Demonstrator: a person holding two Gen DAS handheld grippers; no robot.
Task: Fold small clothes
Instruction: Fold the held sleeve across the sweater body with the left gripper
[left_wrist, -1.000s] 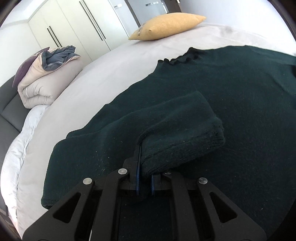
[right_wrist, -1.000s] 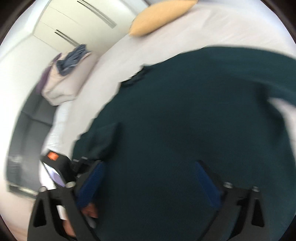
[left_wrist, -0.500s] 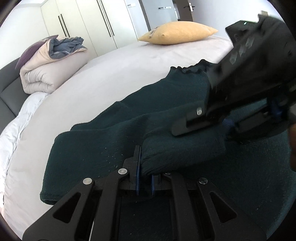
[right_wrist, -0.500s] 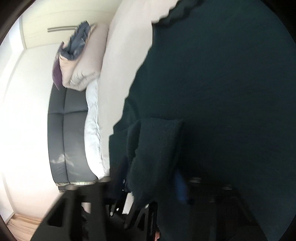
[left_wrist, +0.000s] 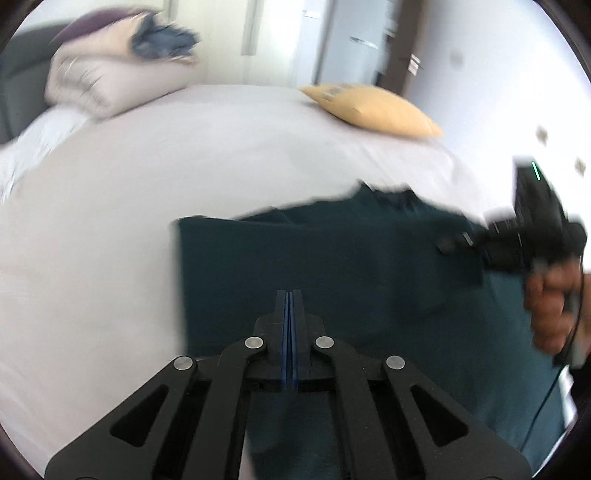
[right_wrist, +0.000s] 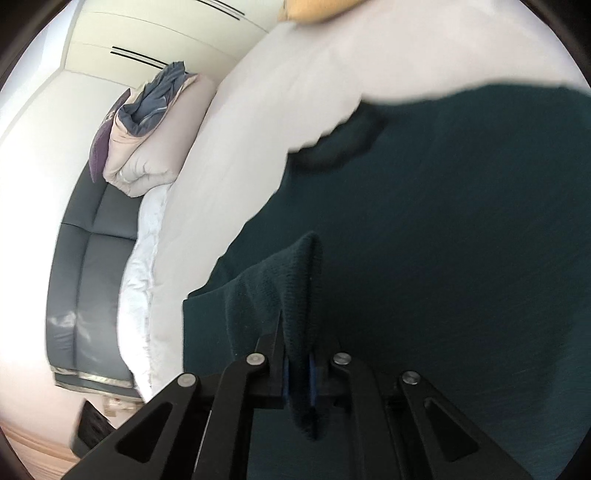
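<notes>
A dark green knitted sweater (left_wrist: 332, 258) lies spread on the pale bed sheet (left_wrist: 110, 184); its neckline shows in the right wrist view (right_wrist: 340, 144). My left gripper (left_wrist: 290, 295) is shut with nothing between its blue pads and hovers over the sweater's left part. My right gripper (right_wrist: 298, 354) is shut on the sweater's folded-over sleeve (right_wrist: 288, 288), which rises between its fingers. The right gripper's body and the hand on it show at the right of the left wrist view (left_wrist: 532, 236).
A yellow pillow (left_wrist: 373, 107) lies at the bed's far side. A rolled beige and blue duvet (left_wrist: 110, 70) sits at the head end, also in the right wrist view (right_wrist: 147, 136). A grey padded headboard (right_wrist: 85, 266) borders the bed. White wardrobes stand behind.
My left gripper has let go of the sleeve and turned toward the left. My right gripper has closed on that sleeve.
</notes>
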